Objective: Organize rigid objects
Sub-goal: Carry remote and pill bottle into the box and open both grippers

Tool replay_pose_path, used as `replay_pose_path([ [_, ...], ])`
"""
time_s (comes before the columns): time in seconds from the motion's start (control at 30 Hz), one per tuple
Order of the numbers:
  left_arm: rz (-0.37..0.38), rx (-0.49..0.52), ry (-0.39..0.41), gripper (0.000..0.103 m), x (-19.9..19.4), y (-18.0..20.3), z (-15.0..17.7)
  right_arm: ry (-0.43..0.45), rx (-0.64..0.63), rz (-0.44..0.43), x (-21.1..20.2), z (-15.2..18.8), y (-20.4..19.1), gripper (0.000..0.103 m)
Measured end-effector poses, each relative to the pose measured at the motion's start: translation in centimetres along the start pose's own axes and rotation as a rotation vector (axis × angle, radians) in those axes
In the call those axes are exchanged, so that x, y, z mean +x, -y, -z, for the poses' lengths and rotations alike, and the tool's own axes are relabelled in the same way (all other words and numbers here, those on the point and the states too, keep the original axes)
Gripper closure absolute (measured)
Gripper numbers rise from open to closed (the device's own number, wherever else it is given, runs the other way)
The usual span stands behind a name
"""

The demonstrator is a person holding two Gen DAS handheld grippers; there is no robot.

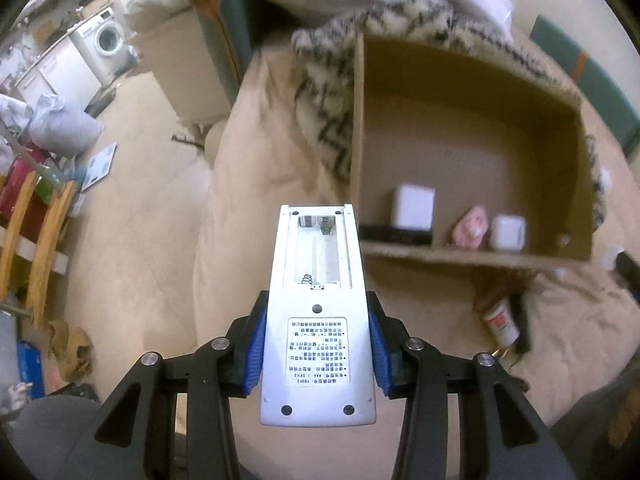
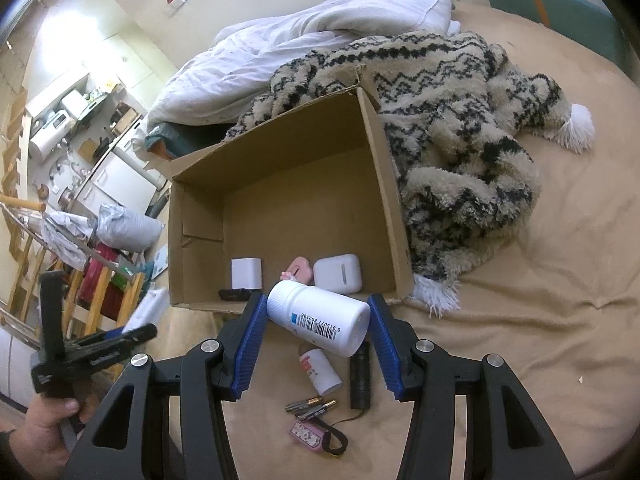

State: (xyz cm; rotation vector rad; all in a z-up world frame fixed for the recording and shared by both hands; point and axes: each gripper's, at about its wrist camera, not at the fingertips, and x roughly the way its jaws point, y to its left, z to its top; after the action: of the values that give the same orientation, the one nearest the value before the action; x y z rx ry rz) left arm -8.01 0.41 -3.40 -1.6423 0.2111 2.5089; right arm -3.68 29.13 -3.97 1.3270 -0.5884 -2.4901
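My left gripper (image 1: 316,344) is shut on a white remote control (image 1: 318,320), held back side up with its battery bay uncovered, left of an open cardboard box (image 1: 472,92) on the bed. My right gripper (image 2: 318,330) is shut on a white pill bottle (image 2: 320,318), held sideways just above the box's (image 2: 280,184) near wall. In the box lie a white cube (image 2: 246,272), a pink item (image 2: 300,269), a white earbud case (image 2: 338,274) and a black item (image 2: 236,294). The left gripper also shows at the lower left of the right wrist view.
On the beige sheet in front of the box lie a small red-labelled bottle (image 2: 322,372), a black flashlight (image 2: 360,380), loose batteries (image 2: 312,406) and a pink strapped item (image 2: 308,436). A patterned fuzzy blanket (image 2: 460,128) and white duvet (image 2: 304,44) lie behind the box. The bed's left edge drops to the floor (image 1: 132,184).
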Motion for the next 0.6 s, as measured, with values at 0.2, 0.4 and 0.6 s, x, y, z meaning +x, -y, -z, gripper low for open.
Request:
replay_pose_path([
  [0.2, -0.014, 0.019, 0.089, 0.063, -2.0, 1.1, -1.6, 0.007, -0.024, -0.013, 0.1, -0.8, -0.4, 0.049],
  [0.4, -0.020, 0.065, 0.165, 0.063, -2.6, 3.0, -4.0, 0.017, -0.072, -0.015, 1.1, -2.4, -1.2, 0.049],
  [0.6, -0.021, 0.060, 0.179, 0.063, -1.6, 4.4, -6.8, 0.024, -0.125, -0.016, 2.7, -4.2, -2.1, 0.049],
])
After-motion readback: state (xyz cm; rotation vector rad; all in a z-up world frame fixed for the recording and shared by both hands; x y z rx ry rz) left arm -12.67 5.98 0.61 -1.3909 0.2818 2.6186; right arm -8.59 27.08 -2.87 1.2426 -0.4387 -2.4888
